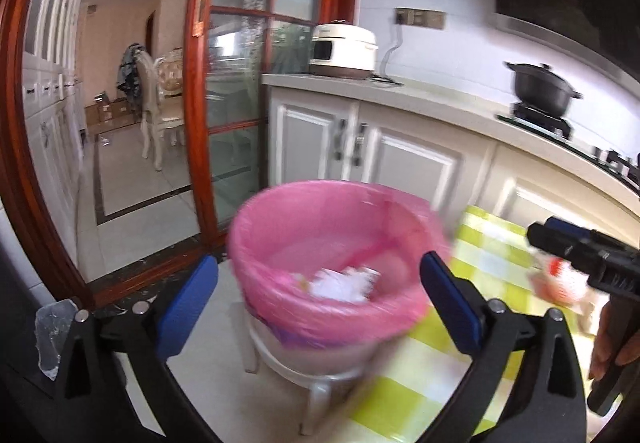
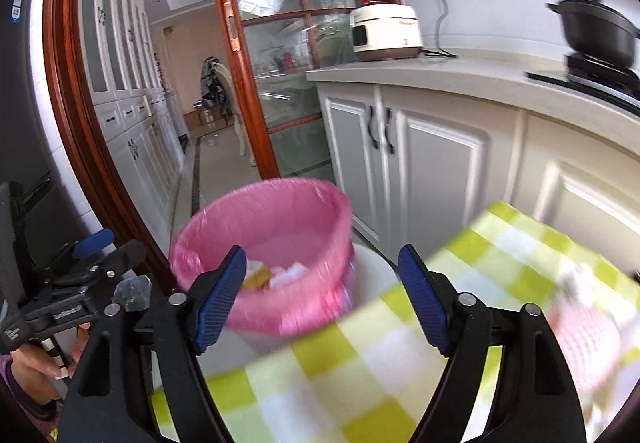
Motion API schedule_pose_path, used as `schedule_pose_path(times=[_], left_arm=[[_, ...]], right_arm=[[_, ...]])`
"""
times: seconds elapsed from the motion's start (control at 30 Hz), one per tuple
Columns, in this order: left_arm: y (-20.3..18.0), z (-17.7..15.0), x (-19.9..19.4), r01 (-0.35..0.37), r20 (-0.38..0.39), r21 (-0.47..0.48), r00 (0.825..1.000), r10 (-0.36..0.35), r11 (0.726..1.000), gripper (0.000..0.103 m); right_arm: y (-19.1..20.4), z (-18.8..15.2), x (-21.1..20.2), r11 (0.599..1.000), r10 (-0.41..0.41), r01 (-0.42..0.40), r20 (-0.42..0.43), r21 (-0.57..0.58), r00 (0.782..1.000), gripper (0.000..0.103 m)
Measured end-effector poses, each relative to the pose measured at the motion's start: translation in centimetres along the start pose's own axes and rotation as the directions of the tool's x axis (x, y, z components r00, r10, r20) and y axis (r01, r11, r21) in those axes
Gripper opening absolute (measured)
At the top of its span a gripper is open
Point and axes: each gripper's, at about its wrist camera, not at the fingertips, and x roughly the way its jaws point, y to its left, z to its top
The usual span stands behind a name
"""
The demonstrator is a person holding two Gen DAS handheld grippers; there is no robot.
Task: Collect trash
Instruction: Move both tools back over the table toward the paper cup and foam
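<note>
A bin lined with a pink bag (image 1: 332, 243) stands on a white stool (image 1: 320, 383), with white crumpled paper (image 1: 344, 283) inside. It also shows in the right wrist view (image 2: 272, 239), holding white and yellow scraps (image 2: 260, 277). My left gripper (image 1: 320, 303) is open and empty just in front of the bin. My right gripper (image 2: 322, 299) is open and empty, over the edge of a green-checked tablecloth (image 2: 360, 383). A pink and white wrapper (image 2: 584, 343) lies blurred on the cloth at the right; it also shows in the left wrist view (image 1: 560, 283).
White kitchen cabinets (image 1: 400, 159) and a counter with a rice cooker (image 1: 344, 51) and a black pot (image 1: 544, 87) run behind. A red-framed glass sliding door (image 1: 240, 83) stands at the left of the bin. The right gripper (image 1: 584, 255) shows at the left view's right edge.
</note>
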Motion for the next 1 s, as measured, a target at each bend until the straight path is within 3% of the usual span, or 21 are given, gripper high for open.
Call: schedule_pose_path(times=[0.23, 0.6, 0.83, 1.0], left_arm=[[-7.9, -3.3, -3.3, 0.128, -0.023, 0.047, 0.992, -0.127, 0.991, 0.098], [-18.2, -7.8, -6.6, 0.265, -0.058, 0.118, 0.964, -0.260, 0.957, 0.098], [-22.5, -9.4, -7.7, 0.329, -0.083, 0.190, 0.944, -0.318, 0.925, 0.098], [-24.6, -9.3, -6.7, 0.334, -0.080, 0.230, 0.942, -0.324, 0.914, 0.098]], right_arm=[[-2.9, -5.4, -7.4, 0.991, -0.127, 0.126, 0.005, 0.050, 0.992, 0.080], [-9.7, -12.4, -18.2, 0.923, -0.337, 0.326, 0.023, 0.204, 0.941, 0.080], [-12.9, -14.9, -19.9, 0.883, -0.404, 0.396, -0.020, 0.250, 0.914, 0.080], [-15.5, -15.0, -19.1, 0.869, -0.422, 0.417, -0.040, 0.266, 0.906, 0.080]])
